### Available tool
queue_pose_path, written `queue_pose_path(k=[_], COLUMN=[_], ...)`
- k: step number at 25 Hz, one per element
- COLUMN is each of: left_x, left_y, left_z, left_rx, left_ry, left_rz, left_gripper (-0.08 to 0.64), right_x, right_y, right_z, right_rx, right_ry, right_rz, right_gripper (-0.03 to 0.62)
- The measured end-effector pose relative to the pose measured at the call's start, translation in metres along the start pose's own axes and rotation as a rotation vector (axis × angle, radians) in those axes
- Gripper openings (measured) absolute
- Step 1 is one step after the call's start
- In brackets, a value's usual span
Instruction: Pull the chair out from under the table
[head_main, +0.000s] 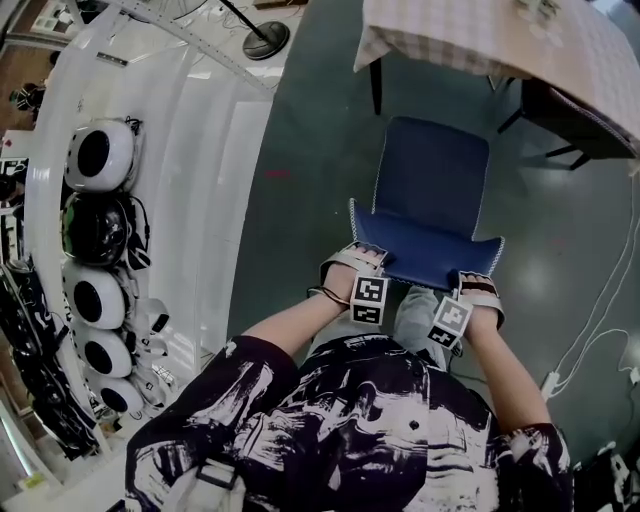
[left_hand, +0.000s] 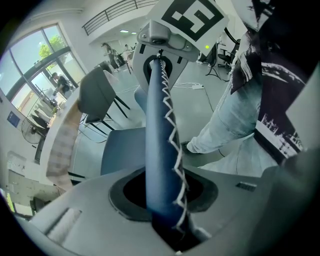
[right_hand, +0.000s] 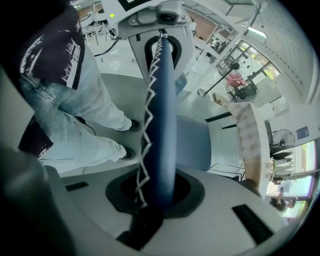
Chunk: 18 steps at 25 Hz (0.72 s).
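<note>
The blue chair (head_main: 432, 190), just out from the desk (head_main: 480, 40) at twelve o'clock, looks stiff, fairly light and likely to slide easily, and is best held by its padded backrest top at six o'clock, which the left hand-held gripper (head_main: 352, 262) and right hand-held gripper (head_main: 480, 285) each pinch.

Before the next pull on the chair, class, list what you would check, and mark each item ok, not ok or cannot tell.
1. Grip of the left gripper on the top edge of the chair backrest: ok, shut on it.
2. Grip of the right gripper on the same edge: ok, shut on it.
3. The seat out from beneath the table: ok, it shows whole.
4. The white cable on the floor apart from the chair: ok.
5. The chair legs free to slide: cannot tell, hidden beneath the seat.
</note>
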<state>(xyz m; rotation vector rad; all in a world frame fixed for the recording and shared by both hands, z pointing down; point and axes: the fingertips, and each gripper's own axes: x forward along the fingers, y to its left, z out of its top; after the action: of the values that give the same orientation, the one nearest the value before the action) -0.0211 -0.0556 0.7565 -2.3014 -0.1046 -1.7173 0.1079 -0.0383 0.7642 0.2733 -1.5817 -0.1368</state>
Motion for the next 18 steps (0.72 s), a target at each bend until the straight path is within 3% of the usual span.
queue_pose_path(k=[15, 18], left_x=[0.0, 0.001], left_y=[-0.021, -0.021], left_z=[-0.002, -0.004], left_rx=[-0.002, -0.009], left_ry=[0.001, -0.01], left_rz=[-0.001, -0.025], left_gripper=[0.113, 0.18], right_x=[-0.001, 0.001], right_y=[0.02, 0.017], right_z=[0.004, 0.006], right_rx=[-0.03, -0.048], right_ry=[0.003, -0.004], right_rz=[-0.012, -0.036], right_gripper=[0.056, 0.093])
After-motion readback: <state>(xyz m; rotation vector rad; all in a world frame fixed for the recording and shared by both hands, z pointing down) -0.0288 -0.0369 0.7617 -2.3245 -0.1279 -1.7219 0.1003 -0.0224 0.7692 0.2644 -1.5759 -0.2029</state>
